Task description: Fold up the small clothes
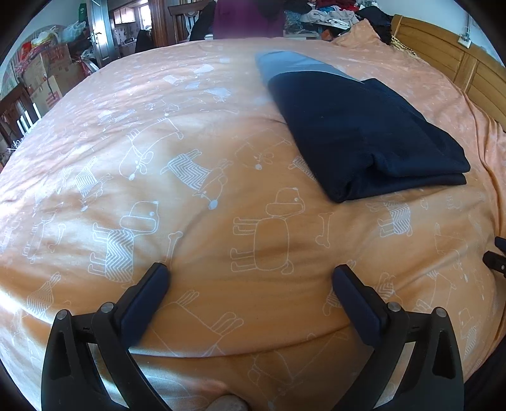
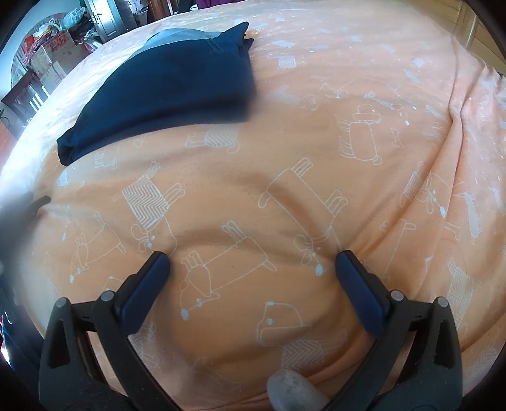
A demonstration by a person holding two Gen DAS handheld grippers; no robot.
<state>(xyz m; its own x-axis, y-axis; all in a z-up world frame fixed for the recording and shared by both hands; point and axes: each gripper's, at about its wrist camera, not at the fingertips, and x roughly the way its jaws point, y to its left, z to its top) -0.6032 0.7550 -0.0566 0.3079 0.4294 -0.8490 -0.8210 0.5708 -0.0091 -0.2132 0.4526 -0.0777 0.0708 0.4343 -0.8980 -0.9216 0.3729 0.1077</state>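
Observation:
A dark navy garment with a grey-blue part at its far end lies folded into a thick rectangle on the orange bed cover, up and right of my left gripper. That gripper is open, nothing between its fingers, low over the cover. In the right wrist view the same folded garment lies at the upper left, well beyond my right gripper, which is also open and holds nothing. A dark tip of the other gripper shows at the right edge of the left wrist view.
The orange bed cover with white dog drawings fills both views, wrinkled near the right side. A wooden headboard stands at the back right. Piled clothes, a person's purple top and cardboard boxes lie beyond the bed.

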